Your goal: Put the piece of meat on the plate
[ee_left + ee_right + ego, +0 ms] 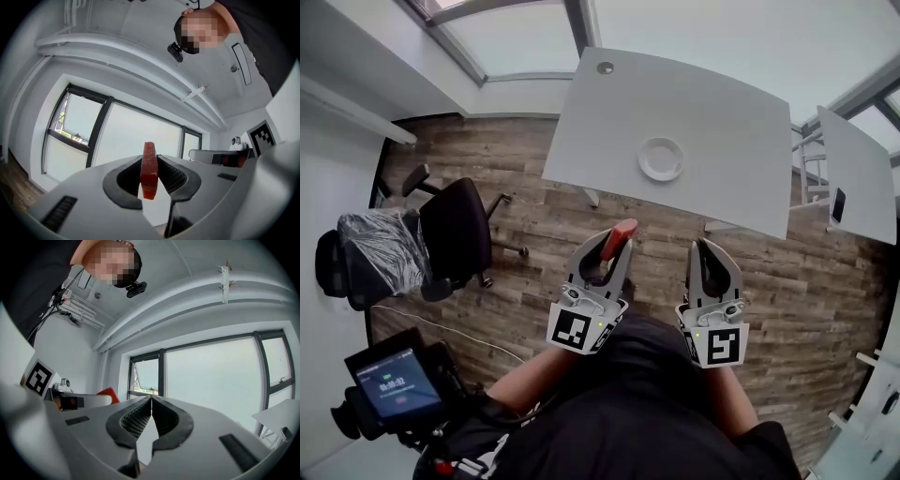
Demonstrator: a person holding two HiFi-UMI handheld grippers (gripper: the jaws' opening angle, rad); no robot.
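Between the jaws of the left gripper (pixel 613 251) the piece of meat (pixel 149 171) stands on edge, a thin red slab pinched from both sides by the ribbed pads, its top rising above them and its lower end hanging into the gap below. The jaws are narrowed onto it and grip it firmly. In the head view the red end of the slab juts out past the jaw tips, over the wooden floor (pixel 534 225) and short of the counter (pixel 722 131).

The right gripper (pixel 705 248) is held just beside the left one, level and pointing the same way. Its jaws are closed together, the tips meeting with nothing between them. Both grippers show their marker cubes towards the person's dark-clothed body at the bottom of the head view.

Ahead of the jaws the white counter carries the plate (pixel 661 159), a small white round dish lying bare near the counter's near edge, well apart from the meat. A second white table (pixel 858 173) stands to the right of the counter.

To the left on the floor is a black office chair (pixel 455 230), and beside it another chair wrapped in clear plastic (pixel 370 248). At the lower left a device with a lit screen (pixel 398 382) sits close to the person. Both gripper views look out towards large dark-framed windows (pixel 211 376) under a white ceiling.
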